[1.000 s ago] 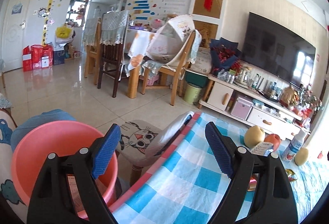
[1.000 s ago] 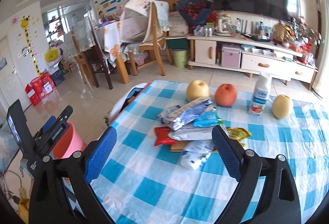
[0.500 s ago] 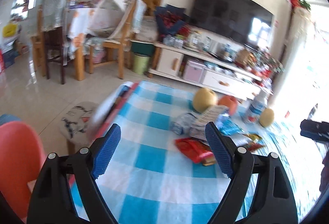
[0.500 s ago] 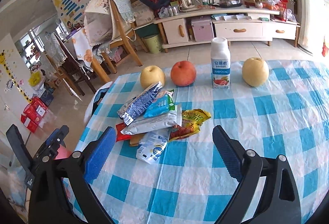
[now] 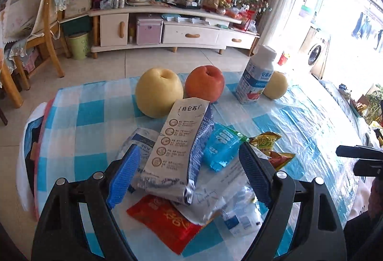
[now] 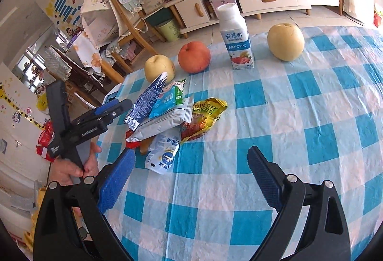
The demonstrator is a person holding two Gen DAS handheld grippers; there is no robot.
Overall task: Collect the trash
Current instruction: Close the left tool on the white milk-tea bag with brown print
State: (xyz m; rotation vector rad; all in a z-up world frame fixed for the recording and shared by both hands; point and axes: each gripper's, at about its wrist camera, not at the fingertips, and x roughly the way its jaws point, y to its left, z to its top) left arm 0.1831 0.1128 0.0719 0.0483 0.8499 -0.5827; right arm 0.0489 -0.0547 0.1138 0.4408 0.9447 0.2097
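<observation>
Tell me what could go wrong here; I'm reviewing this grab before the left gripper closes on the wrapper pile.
1. The left gripper is open around the tall milk pouch; closing may snag only it, or drag the loosely stacked wrappers.
2. The yellow pear and red apple sit just behind; a push could roll them.

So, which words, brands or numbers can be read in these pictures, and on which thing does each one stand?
"安慕希" and "AMBROSIAL": on the white bottle.
"特仑苏": on the milk carton at the top of the pile.
"MAGIC": on the white pouch.
Red wrapper: large yellow characters, cut off, not readable.
Yellow wrapper: crumpled characters, not readable.
Blue packet: print too small.
</observation>
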